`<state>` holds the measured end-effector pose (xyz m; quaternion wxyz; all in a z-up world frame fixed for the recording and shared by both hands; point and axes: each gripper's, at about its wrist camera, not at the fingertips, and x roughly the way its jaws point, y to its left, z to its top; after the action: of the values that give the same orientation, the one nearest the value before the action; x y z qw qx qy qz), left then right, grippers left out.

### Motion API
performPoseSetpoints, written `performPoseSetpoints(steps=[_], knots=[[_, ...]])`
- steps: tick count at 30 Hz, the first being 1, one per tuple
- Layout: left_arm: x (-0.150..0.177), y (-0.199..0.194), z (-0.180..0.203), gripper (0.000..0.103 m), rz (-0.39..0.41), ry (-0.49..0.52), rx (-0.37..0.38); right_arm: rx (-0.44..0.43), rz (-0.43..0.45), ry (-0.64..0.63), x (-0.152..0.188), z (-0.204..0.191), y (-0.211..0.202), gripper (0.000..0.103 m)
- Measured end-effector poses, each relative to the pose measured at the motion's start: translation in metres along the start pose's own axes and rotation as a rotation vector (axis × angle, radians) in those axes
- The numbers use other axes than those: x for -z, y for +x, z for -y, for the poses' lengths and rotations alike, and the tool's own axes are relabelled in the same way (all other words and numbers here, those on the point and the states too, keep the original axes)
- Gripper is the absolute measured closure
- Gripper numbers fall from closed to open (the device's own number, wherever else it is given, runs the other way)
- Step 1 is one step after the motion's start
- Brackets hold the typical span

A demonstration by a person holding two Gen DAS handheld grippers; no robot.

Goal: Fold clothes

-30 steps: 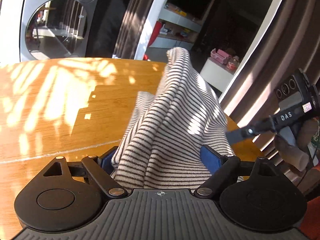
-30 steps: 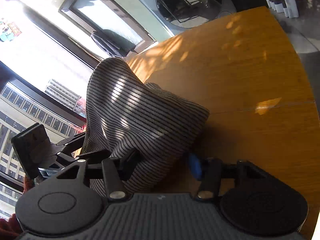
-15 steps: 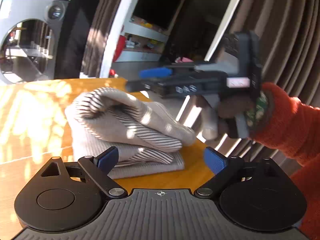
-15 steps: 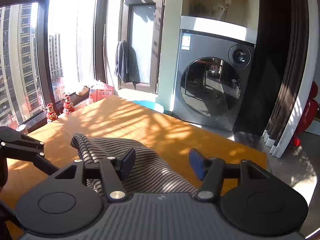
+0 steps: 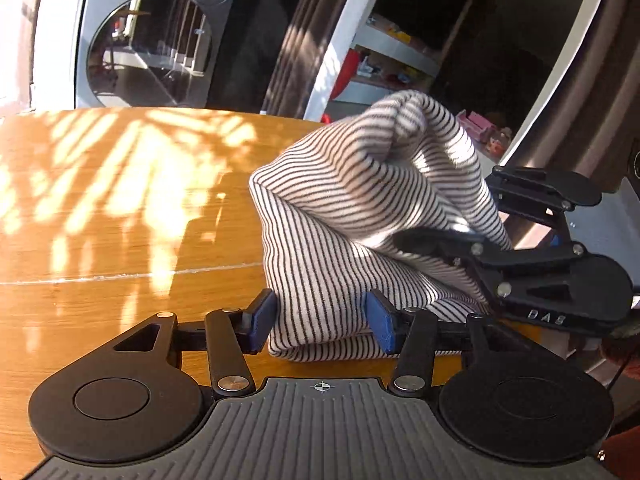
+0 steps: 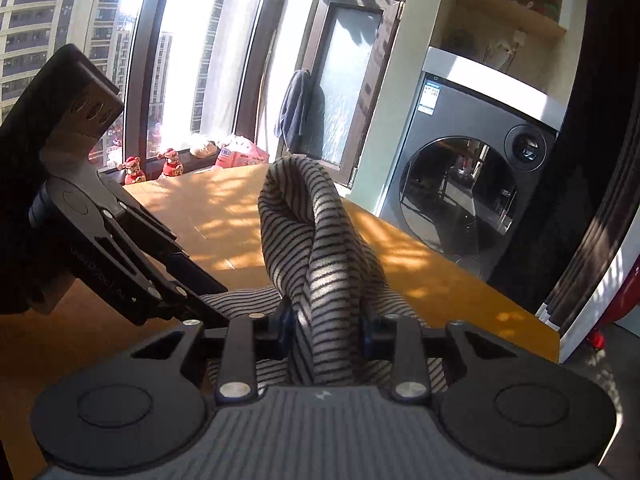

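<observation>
In the left wrist view, the left gripper (image 5: 320,316) is sitting low over the wooden table (image 5: 120,208). Its jaws have just been closing, and its blue pads (image 5: 262,316) are now pressing on the near edge of the striped garment (image 5: 360,208). The garment is lying on the table as a folded bundle, its lower layers flat and its top layer humped up in a loose peak. Beside the garment, on the side away from the sunlit table, the right gripper (image 5: 424,240) is reaching in, its fingers against the cloth. Beyond the table a washing machine (image 5: 148,40) is standing.

In the right wrist view, the right gripper (image 6: 324,332) is clamping a rolled ridge of the same garment (image 6: 316,256); its jaws have just been closing too, and the cloth is bunching tightly between them. The ridge is rising upright from the bundle, which is spreading flat under the gripper. The left gripper (image 6: 208,304) is lying against the garment's edge on the window side.

The folding looks well advanced: the garment is already a compact stack. What seems to be left is laying the raised fold down and squaring it.
</observation>
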<state>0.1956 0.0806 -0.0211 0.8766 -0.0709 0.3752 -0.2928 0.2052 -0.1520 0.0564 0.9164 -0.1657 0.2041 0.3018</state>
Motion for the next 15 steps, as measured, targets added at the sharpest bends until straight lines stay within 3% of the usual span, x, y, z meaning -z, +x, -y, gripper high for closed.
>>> performPoseSetpoints(steps=[3,6,10,11,15], knots=[[0.001,0.010,0.002,0.047,-0.005,0.000,0.012,-0.017,0.066,0.074,-0.023,0.019,-0.022,0.076],[0.005,0.014,0.000,0.046,-0.002,-0.012,0.020,-0.042,0.011,-0.053,-0.019,-0.004,-0.018,0.075],[0.007,0.006,-0.009,0.042,-0.002,-0.053,0.005,-0.034,-0.076,-0.219,0.018,-0.044,0.006,0.072],[0.007,0.000,-0.012,0.039,0.001,-0.060,-0.011,-0.024,-0.089,-0.265,0.027,-0.054,0.011,0.069],[-0.001,-0.042,-0.017,0.041,0.079,-0.056,-0.088,0.063,-0.078,-0.474,0.039,-0.086,0.017,0.059]])
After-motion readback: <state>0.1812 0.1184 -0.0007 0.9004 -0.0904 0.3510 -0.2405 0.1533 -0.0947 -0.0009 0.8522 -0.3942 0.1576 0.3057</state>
